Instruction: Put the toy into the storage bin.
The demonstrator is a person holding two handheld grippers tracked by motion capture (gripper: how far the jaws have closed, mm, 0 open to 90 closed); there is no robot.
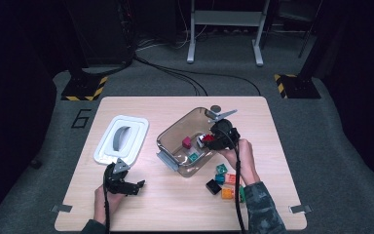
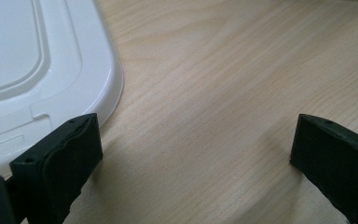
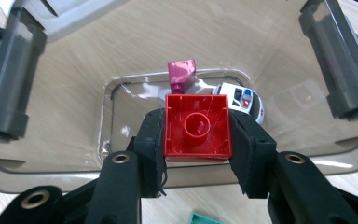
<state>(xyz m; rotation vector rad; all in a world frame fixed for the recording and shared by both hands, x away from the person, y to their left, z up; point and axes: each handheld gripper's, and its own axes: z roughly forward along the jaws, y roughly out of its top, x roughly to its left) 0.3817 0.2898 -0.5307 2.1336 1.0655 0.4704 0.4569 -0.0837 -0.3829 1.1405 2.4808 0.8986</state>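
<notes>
Jaws of the right gripper point(image 3: 196, 140) are clamping a red block point(image 3: 196, 127) above the bin point(image 3: 37, 144), ready to drop it in; the left gripper's point(image 2: 193, 154) jaws are standing wide and empty.

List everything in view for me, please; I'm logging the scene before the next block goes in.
table: one, light wood, centre
bin: one, clear grey, mid-table, open
lid: one, white, left of bin
red block: one, held above bin
magenta block: one, in bin
teal block: one, in bin
toy car: one, white, in bin
loose blocks: several, black, teal, orange, green, near right forearm
left tool: one, black, open, near lid
right tool: one, black, shut on red block
</notes>
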